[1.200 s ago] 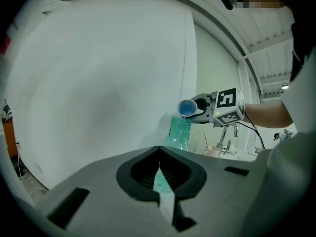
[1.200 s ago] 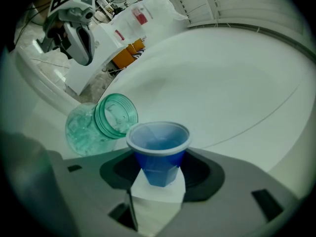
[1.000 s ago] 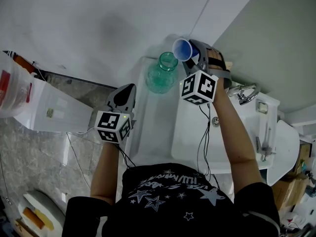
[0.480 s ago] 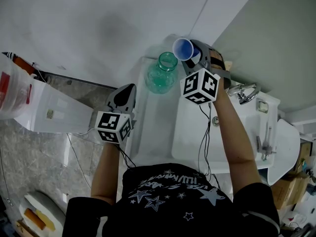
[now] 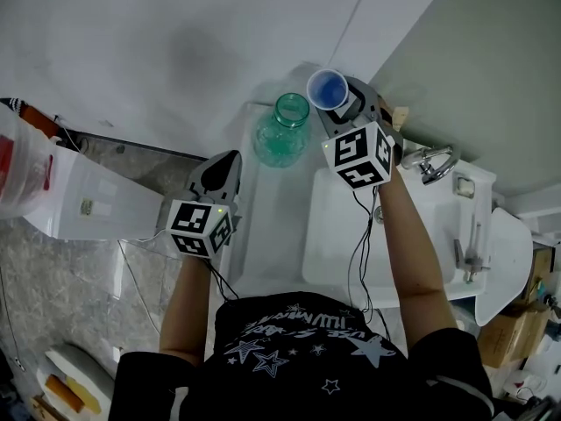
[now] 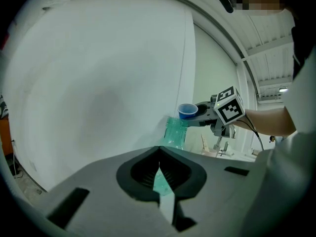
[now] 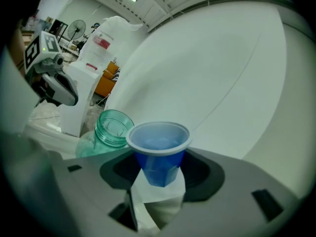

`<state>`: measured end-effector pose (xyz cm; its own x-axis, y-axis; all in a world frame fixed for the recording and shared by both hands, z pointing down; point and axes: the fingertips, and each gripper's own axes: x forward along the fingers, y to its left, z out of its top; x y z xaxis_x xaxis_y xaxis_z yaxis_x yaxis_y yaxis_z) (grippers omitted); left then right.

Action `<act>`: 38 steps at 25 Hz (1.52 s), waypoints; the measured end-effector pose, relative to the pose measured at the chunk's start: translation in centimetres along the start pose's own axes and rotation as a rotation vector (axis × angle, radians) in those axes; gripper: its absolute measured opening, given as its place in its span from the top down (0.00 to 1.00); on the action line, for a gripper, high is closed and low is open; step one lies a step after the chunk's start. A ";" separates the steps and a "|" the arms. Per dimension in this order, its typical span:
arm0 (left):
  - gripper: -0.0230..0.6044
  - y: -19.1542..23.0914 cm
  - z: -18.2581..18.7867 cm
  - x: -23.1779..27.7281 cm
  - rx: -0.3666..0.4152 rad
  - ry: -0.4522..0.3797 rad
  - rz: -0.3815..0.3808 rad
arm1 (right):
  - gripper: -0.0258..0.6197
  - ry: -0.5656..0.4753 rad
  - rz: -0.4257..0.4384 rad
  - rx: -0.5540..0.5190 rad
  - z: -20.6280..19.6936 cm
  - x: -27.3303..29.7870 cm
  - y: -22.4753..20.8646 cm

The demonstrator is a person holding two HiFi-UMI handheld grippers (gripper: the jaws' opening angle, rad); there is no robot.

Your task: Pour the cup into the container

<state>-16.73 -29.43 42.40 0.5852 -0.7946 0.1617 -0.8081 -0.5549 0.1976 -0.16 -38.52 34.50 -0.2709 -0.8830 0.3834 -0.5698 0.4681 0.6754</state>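
Right gripper (image 5: 346, 103): clamped on cup (image 5: 327, 88), just right of container (image 5: 285, 130) mouth, likely for tipping.
Left gripper (image 5: 221, 169): jaws together, empty, nearer, well clear.

- Jar (image 7: 109, 128): lower body hidden behind the right gripper (image 7: 158, 174).
- Cup (image 7: 159, 147): base hidden between the jaws; contents too unclear to tell.
- Bag (image 5: 17, 160): cut off by the head view's left edge.

Head view looks steeply down from above — both gripper views look along their jaws (close), sharing the green jar (image 5: 283, 134).
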 end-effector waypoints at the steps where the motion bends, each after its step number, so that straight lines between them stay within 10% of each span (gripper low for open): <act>1: 0.94 -0.1 0.1 0.0 0.001 0.001 -0.004 | 0.58 -0.001 -0.002 0.033 -0.3 -0.1 0.0; 16: 0.94 -0.8 -1.1 2.3 0.012 0.041 -0.033 | 0.58 0.018 0.003 0.518 -8.8 0.4 2.6; 38: 0.94 1.6 -4.5 4.2 -0.020 0.107 0.006 | 0.58 0.042 -0.052 0.731 -17.2 3.5 10.2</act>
<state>-15.25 -32.51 47.69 0.5848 -0.7667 0.2649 -0.8109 -0.5442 0.2153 6.43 -36.19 53.62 -0.2076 -0.8944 0.3963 -0.9573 0.2691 0.1060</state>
